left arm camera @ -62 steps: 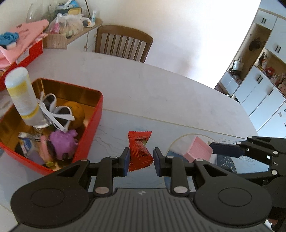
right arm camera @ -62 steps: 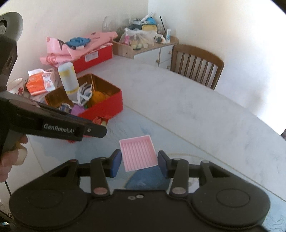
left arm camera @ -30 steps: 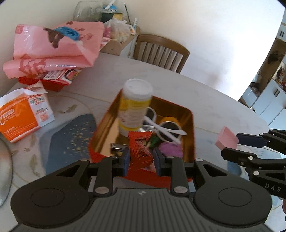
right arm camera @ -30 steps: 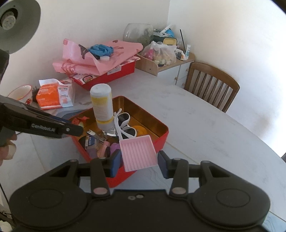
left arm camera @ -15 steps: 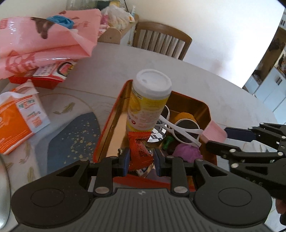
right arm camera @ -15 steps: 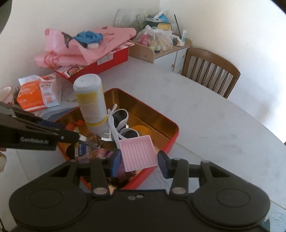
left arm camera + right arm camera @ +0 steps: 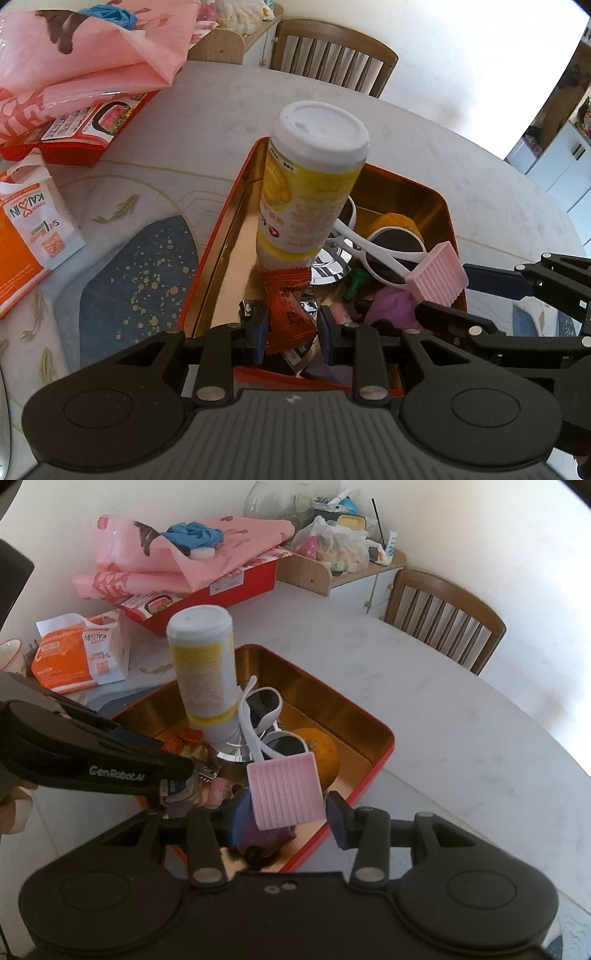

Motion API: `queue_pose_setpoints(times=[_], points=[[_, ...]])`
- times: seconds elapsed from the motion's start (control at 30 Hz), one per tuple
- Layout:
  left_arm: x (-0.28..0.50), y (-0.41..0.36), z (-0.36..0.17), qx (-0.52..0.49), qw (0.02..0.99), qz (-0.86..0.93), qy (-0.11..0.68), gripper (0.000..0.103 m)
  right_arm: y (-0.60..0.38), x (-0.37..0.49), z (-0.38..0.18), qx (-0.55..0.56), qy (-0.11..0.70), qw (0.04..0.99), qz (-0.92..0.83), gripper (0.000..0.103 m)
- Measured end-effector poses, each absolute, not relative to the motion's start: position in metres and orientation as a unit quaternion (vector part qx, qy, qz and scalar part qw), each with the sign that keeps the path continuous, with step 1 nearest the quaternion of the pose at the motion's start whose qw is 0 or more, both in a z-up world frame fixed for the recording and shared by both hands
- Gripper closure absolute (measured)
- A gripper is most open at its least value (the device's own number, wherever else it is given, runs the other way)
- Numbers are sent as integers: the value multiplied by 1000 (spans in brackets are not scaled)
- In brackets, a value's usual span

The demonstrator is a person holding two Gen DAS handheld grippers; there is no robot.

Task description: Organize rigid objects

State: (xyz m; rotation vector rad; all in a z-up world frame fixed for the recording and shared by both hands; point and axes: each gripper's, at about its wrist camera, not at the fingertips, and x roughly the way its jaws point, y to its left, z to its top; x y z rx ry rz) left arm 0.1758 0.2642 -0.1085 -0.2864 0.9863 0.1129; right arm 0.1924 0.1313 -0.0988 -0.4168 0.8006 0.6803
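Observation:
A red tin box [image 7: 432,192] [image 7: 380,738] with a gold inside stands on the table. In it are a yellow bottle with a white cap [image 7: 314,192] [image 7: 203,668], white sunglasses [image 7: 384,243] [image 7: 258,716], an orange fruit [image 7: 321,749] and a purple toy [image 7: 391,306]. My left gripper [image 7: 291,325] is over the box's near end; its jaws have widened around a red snack packet [image 7: 290,310], and the grip is unclear. My right gripper [image 7: 282,812] holds a pink ribbed tray [image 7: 284,790] [image 7: 437,275] over the box; its right finger stands apart from the tray.
An orange and white packet [image 7: 22,236] [image 7: 77,650] lies left of the box. A red carton with pink bags [image 7: 74,74] [image 7: 192,561] is at the back left. A wooden chair [image 7: 332,55] [image 7: 447,616] stands behind the table. A blue placemat [image 7: 136,273] lies left of the box.
Both grippers came down closer over the red box with the packet and the pink tray. Both sets of jaws stand wider apart than half a second ago.

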Motion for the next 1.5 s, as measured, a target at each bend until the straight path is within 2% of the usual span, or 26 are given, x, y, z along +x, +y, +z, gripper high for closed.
queue_pose_setpoints(times=[0.17,0.27,0.3,0.43,0.73,0.8,0.9,1.07,1.17,1.4,1.5], points=[[175,262,-107,-127,871,51,472,75,130,191,-99,-189,385,843,324,54],[174,259,-106,-120,872,52,472,71,128,189,-99,-182,389,842,327,52],[173,259,-105,-119,872,52,472,68,127,188,-98,-181,388,842,327,51],[165,257,-98,-117,882,49,455,39,121,184,-94,-167,390,844,329,46],[147,251,-82,-103,894,44,433,38,101,172,-75,-127,376,855,334,36],[143,249,-78,-100,897,45,428,38,96,169,-71,-119,370,859,334,31],[137,246,-72,-95,902,44,419,34,89,163,-63,-107,359,865,335,24],[129,240,-61,-96,908,36,406,32,76,154,-52,-84,348,870,338,19],[122,235,-54,-96,913,29,396,25,65,145,-46,-65,340,874,341,16],[109,227,-40,-95,921,19,378,19,43,125,-36,-32,320,884,340,0],[105,226,-37,-104,921,16,375,17,34,119,-32,-20,313,888,337,0]])
